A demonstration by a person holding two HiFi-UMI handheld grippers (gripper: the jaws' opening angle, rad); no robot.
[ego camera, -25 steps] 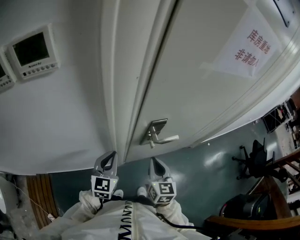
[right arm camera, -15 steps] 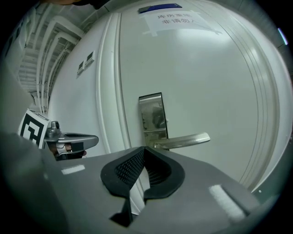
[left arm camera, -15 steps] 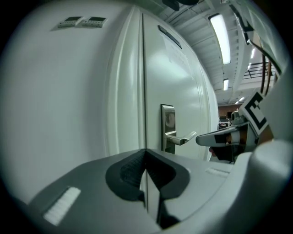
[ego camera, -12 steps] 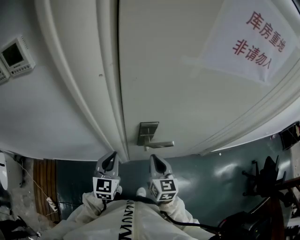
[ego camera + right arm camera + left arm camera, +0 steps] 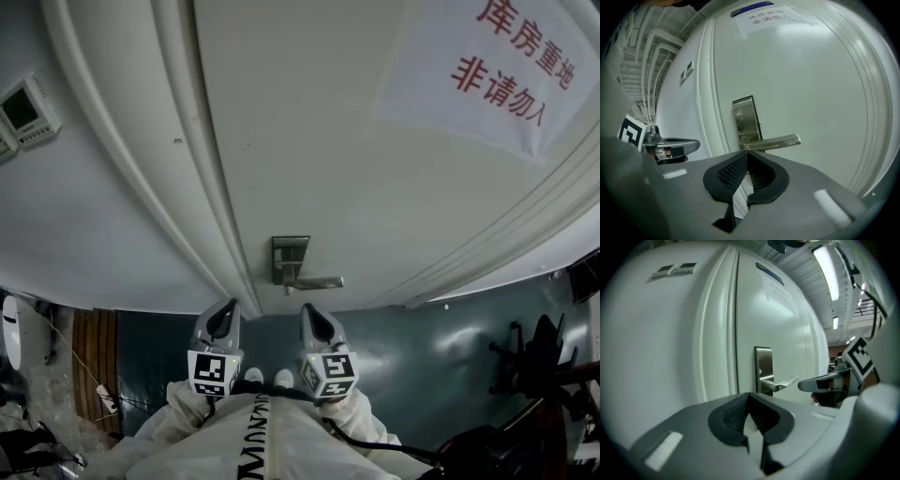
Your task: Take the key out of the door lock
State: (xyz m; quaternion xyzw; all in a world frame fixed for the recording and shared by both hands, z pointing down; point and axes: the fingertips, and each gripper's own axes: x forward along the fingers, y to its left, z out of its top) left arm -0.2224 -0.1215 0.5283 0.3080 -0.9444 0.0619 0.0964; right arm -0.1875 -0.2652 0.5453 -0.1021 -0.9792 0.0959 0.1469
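Note:
A white door carries a steel lock plate (image 5: pixel 289 256) with a lever handle (image 5: pixel 317 282) pointing right. A small stub (image 5: pixel 288 290) shows under the lever; I cannot tell if it is the key. My left gripper (image 5: pixel 228 310) and right gripper (image 5: pixel 307 312) are held side by side below the lock, apart from it, both shut and empty. In the left gripper view the shut left gripper (image 5: pixel 749 395) points at the lock plate (image 5: pixel 763 367). In the right gripper view the right gripper (image 5: pixel 746 153) sits just under the lever handle (image 5: pixel 774 141).
A paper notice with red print (image 5: pixel 492 70) hangs on the door at upper right. The moulded door frame (image 5: pixel 178 178) runs along the left, with a wall control panel (image 5: pixel 26 108) beyond it. An office chair (image 5: pixel 536 361) stands on the dark floor at right.
The head view has swung toward the door, so the lock now sits straight above the two grippers. Both grippers stay shut and low, side by side.

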